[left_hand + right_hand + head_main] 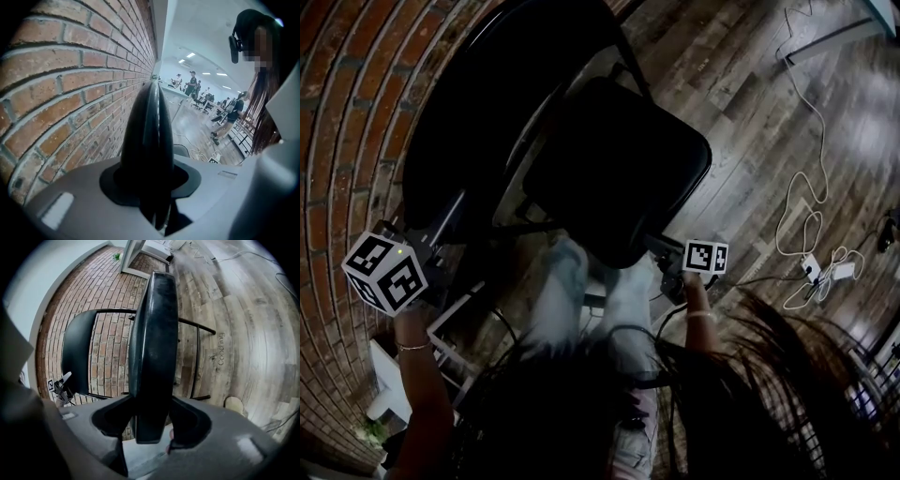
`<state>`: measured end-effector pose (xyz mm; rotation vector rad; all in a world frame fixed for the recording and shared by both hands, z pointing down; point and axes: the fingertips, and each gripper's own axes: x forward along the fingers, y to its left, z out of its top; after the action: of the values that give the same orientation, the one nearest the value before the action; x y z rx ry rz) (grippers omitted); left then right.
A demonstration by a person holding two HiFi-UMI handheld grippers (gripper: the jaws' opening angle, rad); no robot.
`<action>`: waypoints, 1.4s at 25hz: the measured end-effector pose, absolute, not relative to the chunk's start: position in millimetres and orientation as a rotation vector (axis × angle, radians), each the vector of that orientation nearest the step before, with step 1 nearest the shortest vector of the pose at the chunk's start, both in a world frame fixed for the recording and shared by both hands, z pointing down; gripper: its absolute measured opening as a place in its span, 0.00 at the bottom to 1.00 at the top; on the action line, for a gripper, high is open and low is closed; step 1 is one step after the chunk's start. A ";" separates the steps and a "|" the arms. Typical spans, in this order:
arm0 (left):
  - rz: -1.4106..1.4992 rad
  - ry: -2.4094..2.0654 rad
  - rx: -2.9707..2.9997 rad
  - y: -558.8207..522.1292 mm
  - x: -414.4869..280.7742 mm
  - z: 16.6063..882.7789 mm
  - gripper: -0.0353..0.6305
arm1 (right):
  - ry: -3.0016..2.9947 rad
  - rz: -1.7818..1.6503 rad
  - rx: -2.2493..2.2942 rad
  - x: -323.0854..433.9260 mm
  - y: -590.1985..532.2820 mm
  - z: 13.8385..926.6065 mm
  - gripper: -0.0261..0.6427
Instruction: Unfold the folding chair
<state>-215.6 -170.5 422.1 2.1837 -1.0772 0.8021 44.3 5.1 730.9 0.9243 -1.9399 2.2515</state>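
Brick wall (356, 112) down one side, wood plank floor (750, 112) for the rest. A white cable (802, 202) loops loosely across the planks to a small white plug box (811, 270). A few people (191, 83) stand way off under ceiling lights (190, 55).

The wooden plank floor (741, 112) carries the black folding chair (619, 169), which stands on it. To the chair's right, a white cable (821, 192) lies in loose loops on the planks, ending at small white adapters (827, 272).
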 end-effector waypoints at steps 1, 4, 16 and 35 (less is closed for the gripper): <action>0.801 -1.077 2.181 -171.4 -218.0 422.9 0.23 | -1.937 2.252 0.924 43.0 5.5 731.6 0.39; 0.808 -1.081 2.160 -173.4 -223.6 424.0 0.24 | -1.928 2.252 0.922 39.3 7.5 733.7 0.39; 0.803 -1.052 2.166 -184.4 -233.4 433.6 0.25 | -1.870 2.265 0.937 38.4 12.9 746.4 0.39; 0.801 -1.027 2.152 -204.0 -247.9 453.6 0.27 | -1.779 2.246 0.999 41.5 26.8 773.4 0.39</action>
<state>-247.9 -204.0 453.6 2.1524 -1.0272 0.8006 41.5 26.8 773.4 0.9991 -1.7792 2.2457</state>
